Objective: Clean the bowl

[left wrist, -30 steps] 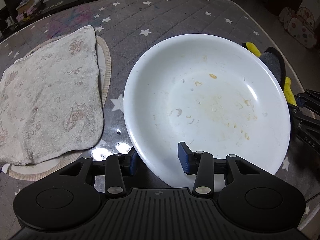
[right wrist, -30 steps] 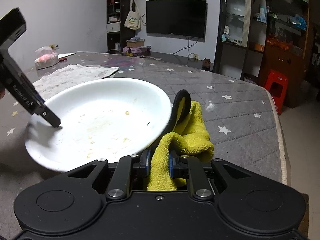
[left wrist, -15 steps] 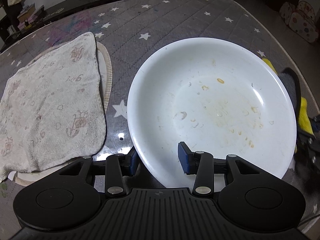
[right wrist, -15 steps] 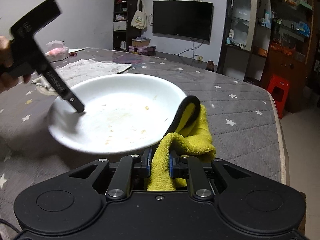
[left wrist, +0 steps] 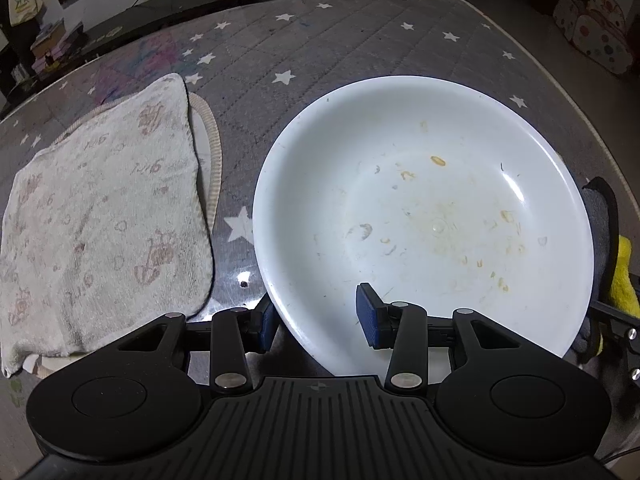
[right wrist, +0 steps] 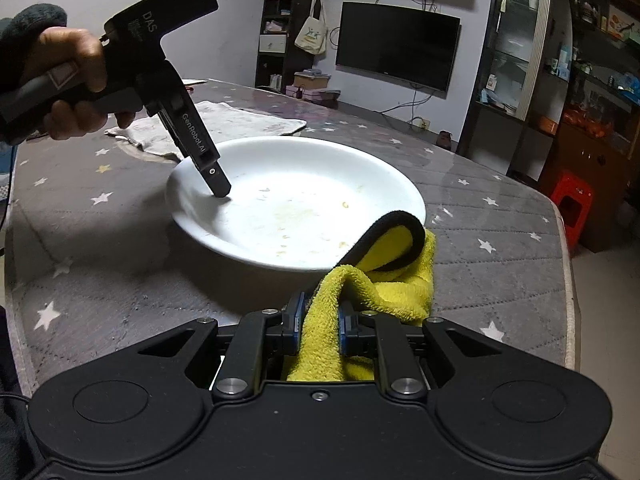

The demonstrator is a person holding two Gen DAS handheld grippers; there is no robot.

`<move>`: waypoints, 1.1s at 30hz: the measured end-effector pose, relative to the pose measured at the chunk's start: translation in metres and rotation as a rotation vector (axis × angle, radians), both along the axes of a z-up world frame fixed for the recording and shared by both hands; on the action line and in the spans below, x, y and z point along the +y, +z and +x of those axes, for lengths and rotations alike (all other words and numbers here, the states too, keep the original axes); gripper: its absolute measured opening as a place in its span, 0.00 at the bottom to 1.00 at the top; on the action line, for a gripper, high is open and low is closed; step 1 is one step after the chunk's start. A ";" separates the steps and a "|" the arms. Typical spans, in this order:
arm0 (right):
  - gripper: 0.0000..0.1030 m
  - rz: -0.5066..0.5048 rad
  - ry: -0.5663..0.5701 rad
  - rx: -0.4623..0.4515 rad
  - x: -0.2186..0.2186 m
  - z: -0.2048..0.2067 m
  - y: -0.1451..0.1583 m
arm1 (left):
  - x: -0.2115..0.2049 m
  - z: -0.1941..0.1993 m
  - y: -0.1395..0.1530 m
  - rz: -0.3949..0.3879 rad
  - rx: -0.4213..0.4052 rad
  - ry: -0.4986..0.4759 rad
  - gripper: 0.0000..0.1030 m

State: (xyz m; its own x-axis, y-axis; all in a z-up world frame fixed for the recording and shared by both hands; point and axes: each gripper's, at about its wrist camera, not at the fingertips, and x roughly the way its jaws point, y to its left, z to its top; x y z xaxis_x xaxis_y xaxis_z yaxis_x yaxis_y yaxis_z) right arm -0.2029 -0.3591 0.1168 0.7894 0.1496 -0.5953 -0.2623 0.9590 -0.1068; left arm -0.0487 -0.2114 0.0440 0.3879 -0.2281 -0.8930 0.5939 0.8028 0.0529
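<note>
On the table (left wrist: pixel 360 40), the white bowl (left wrist: pixel 424 216) shows food smears, unwiped; the left gripper (left wrist: pixel 316 316) straddles its rim with fingers apart, while the right gripper (right wrist: pixel 320 320) clenches a yellow cloth (right wrist: pixel 384 288) beside it.

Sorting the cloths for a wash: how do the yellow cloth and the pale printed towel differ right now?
The yellow cloth is bright, plush and black-edged; the pale printed towel is off-white with faded prints. The yellow cloth is bunched and pinched in the right gripper; the towel lies spread flat, unheld. The cloth sits on one side of the white bowl, the towel on the other. Both are terry-like cloths on the starred table cover.
</note>
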 end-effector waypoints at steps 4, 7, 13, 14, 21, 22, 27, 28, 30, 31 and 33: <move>0.17 -0.001 -0.002 -0.008 -0.002 0.006 -0.001 | 0.000 0.002 0.000 0.002 -0.004 -0.018 0.42; 0.17 -0.001 -0.007 -0.013 -0.004 0.008 -0.004 | -0.001 0.004 -0.001 0.006 -0.007 -0.031 0.43; 0.17 -0.022 -0.016 -0.027 -0.009 0.016 -0.006 | -0.003 0.008 -0.002 0.013 -0.012 -0.053 0.43; 0.17 -0.023 -0.018 -0.029 -0.010 0.018 -0.007 | -0.004 0.008 -0.002 0.019 -0.019 -0.062 0.44; 0.17 -0.032 -0.034 -0.038 -0.022 0.033 -0.008 | -0.009 0.006 -0.003 0.058 -0.073 -0.099 0.46; 0.17 -0.034 -0.033 -0.038 -0.024 0.035 -0.009 | -0.008 0.006 -0.003 0.058 -0.074 -0.101 0.46; 0.17 -0.051 -0.020 -0.040 -0.028 0.043 -0.011 | -0.009 0.008 -0.003 0.068 -0.087 -0.106 0.45; 0.17 -0.056 -0.017 -0.041 -0.029 0.044 -0.011 | -0.009 0.008 -0.003 0.070 -0.090 -0.107 0.45; 0.17 -0.059 -0.016 -0.042 -0.032 0.048 -0.011 | -0.010 0.008 -0.003 0.076 -0.100 -0.109 0.45; 0.17 -0.061 -0.019 -0.044 -0.033 0.050 -0.011 | -0.011 0.009 -0.003 0.078 -0.103 -0.109 0.45; 0.17 -0.057 -0.025 -0.047 -0.036 0.053 -0.011 | -0.011 0.009 -0.003 0.082 -0.110 -0.109 0.44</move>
State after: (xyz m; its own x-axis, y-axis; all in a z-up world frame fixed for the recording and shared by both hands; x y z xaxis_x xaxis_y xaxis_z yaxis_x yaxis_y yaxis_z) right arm -0.1500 -0.3949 0.1053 0.8197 0.0967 -0.5646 -0.2319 0.9573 -0.1727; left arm -0.0397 -0.2225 0.0407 0.4610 -0.2026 -0.8639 0.6642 0.7244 0.1845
